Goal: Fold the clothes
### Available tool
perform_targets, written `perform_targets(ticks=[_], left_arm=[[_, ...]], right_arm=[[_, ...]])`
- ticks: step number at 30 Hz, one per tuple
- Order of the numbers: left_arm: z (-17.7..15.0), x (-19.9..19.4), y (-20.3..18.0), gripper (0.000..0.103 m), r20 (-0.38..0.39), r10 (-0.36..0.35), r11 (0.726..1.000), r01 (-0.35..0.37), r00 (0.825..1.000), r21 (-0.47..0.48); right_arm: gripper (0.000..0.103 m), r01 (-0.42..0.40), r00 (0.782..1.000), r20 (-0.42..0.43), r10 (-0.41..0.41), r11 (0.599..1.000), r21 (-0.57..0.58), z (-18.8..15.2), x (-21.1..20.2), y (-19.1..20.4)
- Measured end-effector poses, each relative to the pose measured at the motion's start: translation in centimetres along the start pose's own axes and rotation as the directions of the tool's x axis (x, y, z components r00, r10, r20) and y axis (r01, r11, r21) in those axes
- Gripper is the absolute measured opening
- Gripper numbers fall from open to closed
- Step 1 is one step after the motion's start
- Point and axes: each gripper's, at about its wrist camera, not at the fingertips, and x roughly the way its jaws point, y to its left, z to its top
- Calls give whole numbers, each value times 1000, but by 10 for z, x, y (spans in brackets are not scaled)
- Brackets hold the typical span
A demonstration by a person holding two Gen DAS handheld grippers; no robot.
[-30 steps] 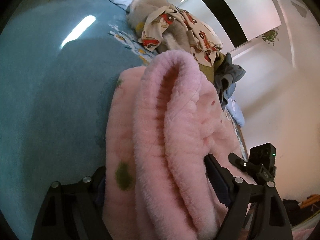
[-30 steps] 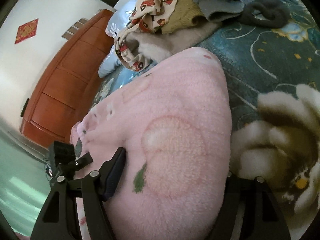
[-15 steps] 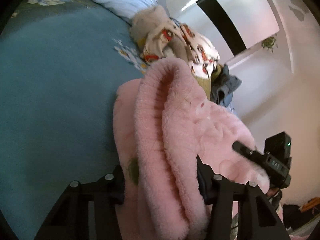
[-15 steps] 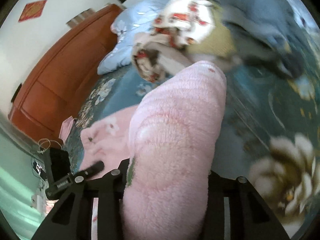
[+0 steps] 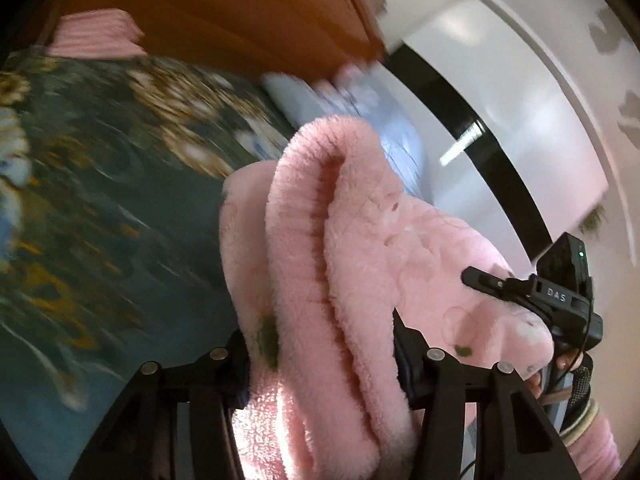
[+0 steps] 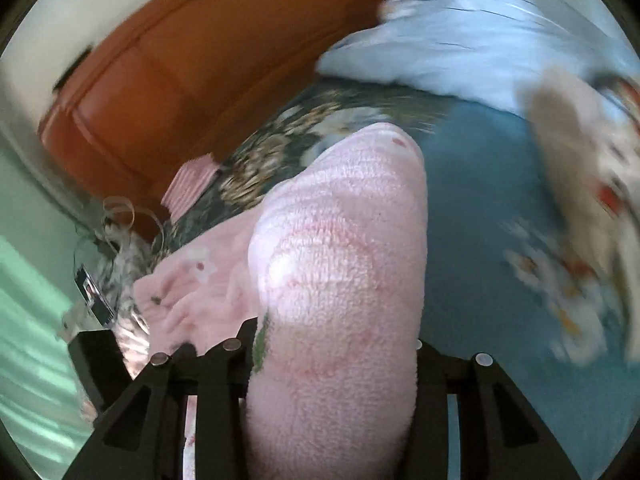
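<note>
A fluffy pink fleece garment [image 5: 360, 248] hangs bunched between both grippers, lifted above the bed. My left gripper [image 5: 320, 356] is shut on one thick fold of it. My right gripper [image 6: 336, 352] is shut on another fold of the same garment [image 6: 340, 280]. The right gripper [image 5: 560, 300] also shows in the left wrist view, at the right, behind the pink fleece. A small folded pink ribbed piece [image 5: 96, 36] lies at the bed's far edge by the headboard, and it also shows in the right wrist view [image 6: 192, 188].
The bed has a teal floral blanket [image 5: 100, 208]. A wooden headboard [image 6: 180, 68] stands behind it with a light blue pillow [image 6: 460, 32]. A pile of unfolded clothes [image 6: 588, 152] lies blurred at the right. A cluttered bedside spot [image 6: 108, 264] is at the left.
Both grippers have swung to the left with the pink garment held up; the headboard and pillow are now in view, and the clothes pile has slid off to the right.
</note>
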Motion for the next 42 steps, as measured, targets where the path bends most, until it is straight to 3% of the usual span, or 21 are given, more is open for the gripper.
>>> perform_targets(ticks=[8,25,28,34,40,42], left_arm=[[36,-27,73,55,105,52,990,-38,993,-139],[62,-8,121,55,140,155,965,-119,978,-235],[60,-2,121,55,129,173,963,-140,976,-230],[60,5,122,55,107,175,964,-148,979,-219],[58,6,119,55,103,170,969,-147,980,-198],[59,4,114,55,110,167,972,-146,980,-183]], right_arm=[[41,-19,994,-112,-1,983,-183,56,85,81],[41,-24,961,-258,-96,904,-426,126,196,140],[41,-30,956,-274,-108,889,-456,131,211,144],[43,-12,928,-342,-150,903,-429,125,252,122],[45,-36,923,-366,-119,920,-391,128,265,108],[45,-44,924,-362,-122,907,-418,129,266,112]])
